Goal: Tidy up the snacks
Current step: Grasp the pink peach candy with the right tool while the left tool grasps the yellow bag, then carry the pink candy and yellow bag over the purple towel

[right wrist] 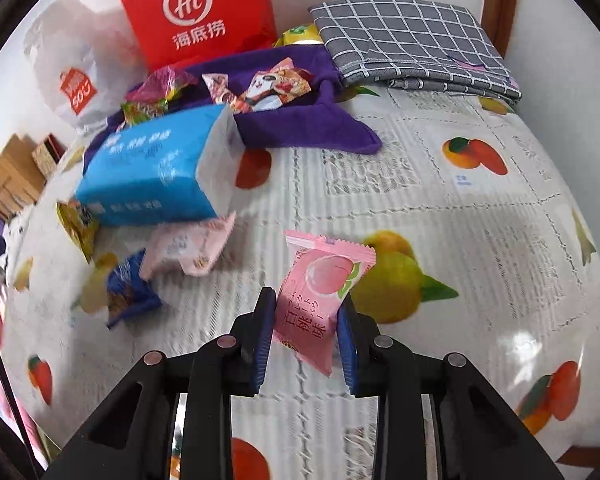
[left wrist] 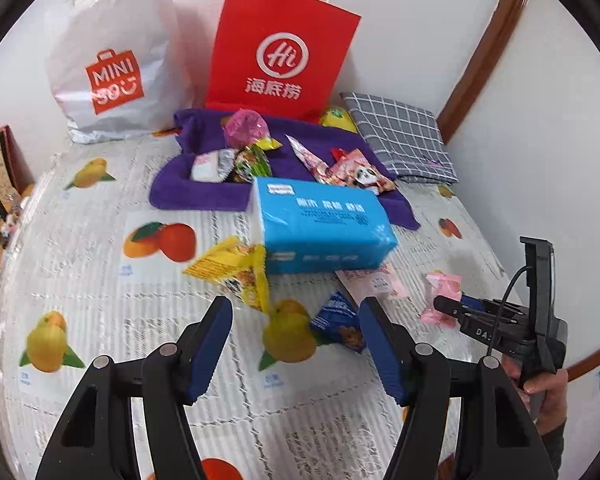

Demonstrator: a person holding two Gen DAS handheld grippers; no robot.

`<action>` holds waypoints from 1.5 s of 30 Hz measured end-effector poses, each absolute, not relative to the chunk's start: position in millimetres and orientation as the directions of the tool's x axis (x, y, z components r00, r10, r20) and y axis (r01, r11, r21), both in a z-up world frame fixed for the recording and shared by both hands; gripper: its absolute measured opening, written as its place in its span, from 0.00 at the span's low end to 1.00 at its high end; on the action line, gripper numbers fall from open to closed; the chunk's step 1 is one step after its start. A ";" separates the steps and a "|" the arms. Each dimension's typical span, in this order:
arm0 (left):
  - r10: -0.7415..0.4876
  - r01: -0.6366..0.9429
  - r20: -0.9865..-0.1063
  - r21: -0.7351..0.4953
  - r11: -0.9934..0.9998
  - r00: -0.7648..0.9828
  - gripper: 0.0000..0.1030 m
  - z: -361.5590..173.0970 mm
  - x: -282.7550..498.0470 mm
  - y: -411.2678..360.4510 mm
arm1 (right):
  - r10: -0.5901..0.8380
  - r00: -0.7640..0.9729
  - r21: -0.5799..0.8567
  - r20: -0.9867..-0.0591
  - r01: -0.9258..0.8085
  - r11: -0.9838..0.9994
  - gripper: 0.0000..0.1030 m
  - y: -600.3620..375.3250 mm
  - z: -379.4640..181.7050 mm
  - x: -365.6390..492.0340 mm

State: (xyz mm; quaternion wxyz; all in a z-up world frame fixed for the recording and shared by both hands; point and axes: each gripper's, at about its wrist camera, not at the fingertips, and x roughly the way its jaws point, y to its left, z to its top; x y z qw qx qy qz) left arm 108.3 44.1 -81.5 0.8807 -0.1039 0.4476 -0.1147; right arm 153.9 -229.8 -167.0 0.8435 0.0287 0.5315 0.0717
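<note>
Crinkly pink peach-printed candy wrapper (right wrist: pixel 322 300) sits clamped between the right gripper's (right wrist: pixel 305 334) ribbed blue pads at lower centre of frame, above the embossed fruit-patterned tablecloth (right wrist: pixel 480 208); left gripper (left wrist: pixel 296 344) gapes wide, holding nothing.

The left hand-held gripper (left wrist: pixel 296 312) hovers with jaws spread wide; at its 3 o'clock, the right hand-held gripper (right wrist: pixel 306 316) is clamped on a pink peach candy (right wrist: pixel 320 296).

two shopping bags, one red (left wrist: pixel 280 48) and one white (left wrist: pixel 112 64), one blue tissue pack (left wrist: pixel 320 224), one purple towel (left wrist: pixel 204 184), one grey checked cloth (left wrist: pixel 404 136), two pink snack packets (right wrist: pixel 320 300) (right wrist: pixel 188 248), one yellow packet (left wrist: pixel 236 270), one dark blue packet (left wrist: pixel 338 320), two tongs (left wrist: pixel 296 316) (right wrist: pixel 306 304)
</note>
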 end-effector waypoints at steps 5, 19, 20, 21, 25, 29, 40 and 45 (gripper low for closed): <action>-0.332 0.112 -0.776 -0.325 0.939 0.537 0.62 -93.9 109.7 41.1 | 0.148 0.431 0.120 -0.890 -0.091 0.989 0.29 -232.9 -169.0 149.0; -0.353 0.106 -0.791 -0.348 0.931 0.500 0.62 -113.7 115.0 39.9 | 0.101 0.456 0.070 -0.884 -0.084 0.994 0.34 -225.5 -185.2 151.5; -0.353 0.104 -0.793 -0.349 0.931 0.497 0.62 -115.5 115.7 40.1 | 0.098 0.462 0.066 -0.882 -0.085 0.994 0.34 -225.3 -185.5 151.3; -0.353 0.102 -0.794 -0.350 0.931 0.495 0.62 -116.3 116.4 40.3 | 0.095 0.467 0.061 -0.879 -0.087 0.994 0.34 -224.8 -185.7 151.0; -0.354 0.100 -0.799 -0.351 0.931 0.486 0.62 -121.2 118.6 39.6 | 0.086 0.489 0.047 -0.868 -0.092 0.995 0.34 -222.8 -186.4 148.2; -0.344 0.098 -0.805 -0.341 0.935 0.483 0.62 -124.7 121.1 41.7 | 0.106 0.503 0.072 -0.857 -0.087 0.994 0.34 -226.9 -187.2 148.4; -0.320 0.030 -0.802 -0.354 0.935 0.504 0.62 -133.7 134.8 76.5 | 0.082 0.553 0.040 -0.829 -0.088 0.995 0.34 -225.3 -190.9 156.0; -0.284 0.025 -0.810 -0.316 0.948 0.514 0.62 -141.6 151.6 68.3 | 0.102 0.571 0.058 -0.814 -0.094 0.994 0.35 -228.4 -192.2 154.3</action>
